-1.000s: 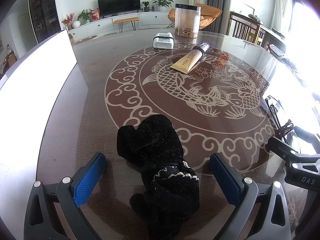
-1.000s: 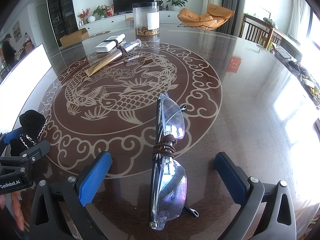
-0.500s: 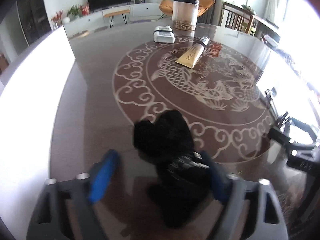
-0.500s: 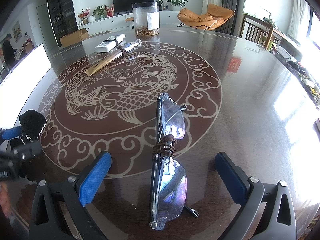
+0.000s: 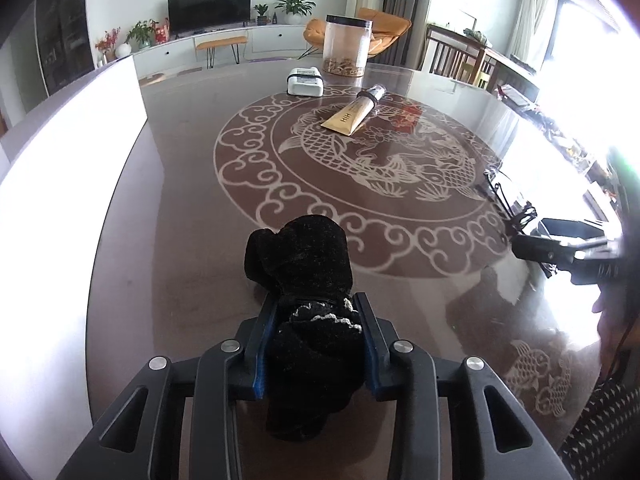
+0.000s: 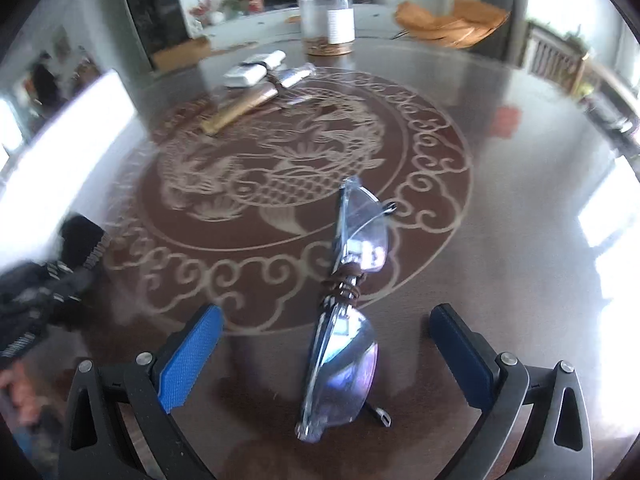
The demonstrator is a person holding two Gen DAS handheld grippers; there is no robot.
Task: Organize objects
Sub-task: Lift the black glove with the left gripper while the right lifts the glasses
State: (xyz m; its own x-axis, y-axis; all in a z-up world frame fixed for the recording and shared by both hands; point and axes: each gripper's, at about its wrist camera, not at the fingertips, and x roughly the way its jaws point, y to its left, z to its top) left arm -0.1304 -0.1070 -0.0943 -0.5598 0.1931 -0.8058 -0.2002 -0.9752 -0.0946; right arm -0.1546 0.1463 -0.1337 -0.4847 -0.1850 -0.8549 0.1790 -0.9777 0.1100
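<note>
Two views. Left wrist: left gripper point(image 5: 316, 312) jaws just closed, clamped on black sock bundle point(image 5: 308, 280) at near table point(image 5: 192, 216) edge. Right wrist: right gripper point(image 6: 324, 344) jaws wide apart, glasses point(image 6: 348, 304) lying between, untouched, near-centre.

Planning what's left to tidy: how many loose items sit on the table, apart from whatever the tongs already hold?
4: glasses between the open right tongs, gold tube, white box and clear jar at the far side. None seem hidden.
</note>
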